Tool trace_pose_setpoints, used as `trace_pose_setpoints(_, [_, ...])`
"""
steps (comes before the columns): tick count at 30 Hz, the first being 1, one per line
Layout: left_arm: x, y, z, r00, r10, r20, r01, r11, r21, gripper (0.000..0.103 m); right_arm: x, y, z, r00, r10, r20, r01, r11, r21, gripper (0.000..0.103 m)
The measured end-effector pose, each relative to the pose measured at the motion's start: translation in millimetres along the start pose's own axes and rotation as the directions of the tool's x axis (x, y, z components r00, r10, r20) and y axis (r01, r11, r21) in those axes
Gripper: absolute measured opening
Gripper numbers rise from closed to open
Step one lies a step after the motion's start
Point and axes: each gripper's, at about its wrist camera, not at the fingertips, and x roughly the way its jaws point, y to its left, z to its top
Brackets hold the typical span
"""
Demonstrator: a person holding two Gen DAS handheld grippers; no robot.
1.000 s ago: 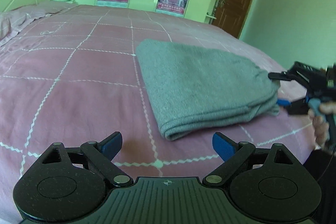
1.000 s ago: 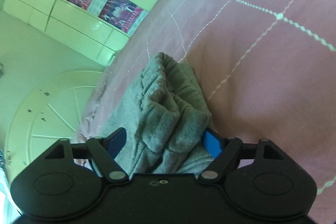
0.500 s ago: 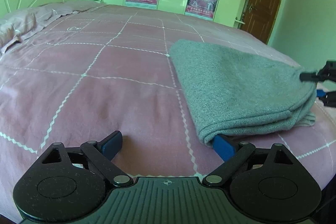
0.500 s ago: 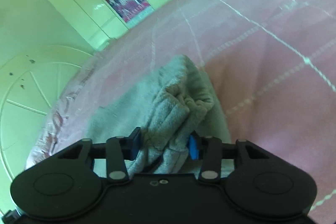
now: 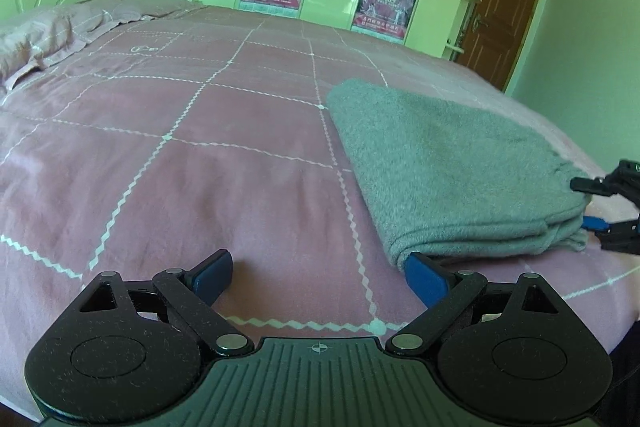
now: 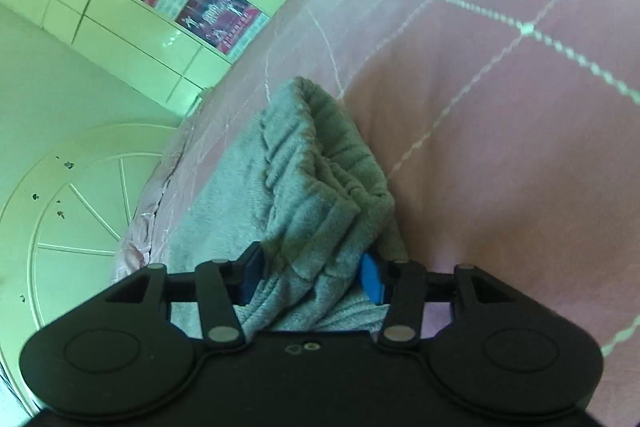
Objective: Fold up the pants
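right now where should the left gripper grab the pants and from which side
The near left corner of the pants, where the folded layers stack into a thick edge. Come in low from the near side: the left gripper is open with its right finger already at that corner. The right gripper pinches the far end.
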Motion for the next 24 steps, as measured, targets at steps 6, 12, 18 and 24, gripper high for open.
trace_pose_setpoints(6, [-14.2, 35.2, 3.0, 0.996, -0.061, 0.059, 0.072, 0.974, -0.215, 0.096, -37.2, -6.4, 9.9, 0.993, -0.052, 0.105, 0.061, 0.994, -0.090, 0.058])
trace_pose_setpoints(12, [15.2, 34.7, 17.3, 0.995, -0.098, 0.037, 0.104, 0.967, -0.232, 0.097, -24.2, 2.6, 23.3, 0.996, -0.029, 0.082, 0.041, 0.988, -0.148, 0.071])
trace_pose_setpoints(18, [72.6, 26.2, 41.9, 0.945, -0.324, -0.043, 0.292, 0.895, -0.337, 0.097, 10.3, -22.6, 34.7, 0.995, 0.076, -0.064, -0.073, 0.996, 0.053, 0.074])
trace_pose_setpoints(24, [128.0, 26.9, 53.5, 0.881, -0.464, -0.089, 0.374, 0.800, -0.469, 0.097, 20.3, -33.2, 35.2, 0.990, 0.078, -0.121, -0.067, 0.993, 0.092, 0.076])
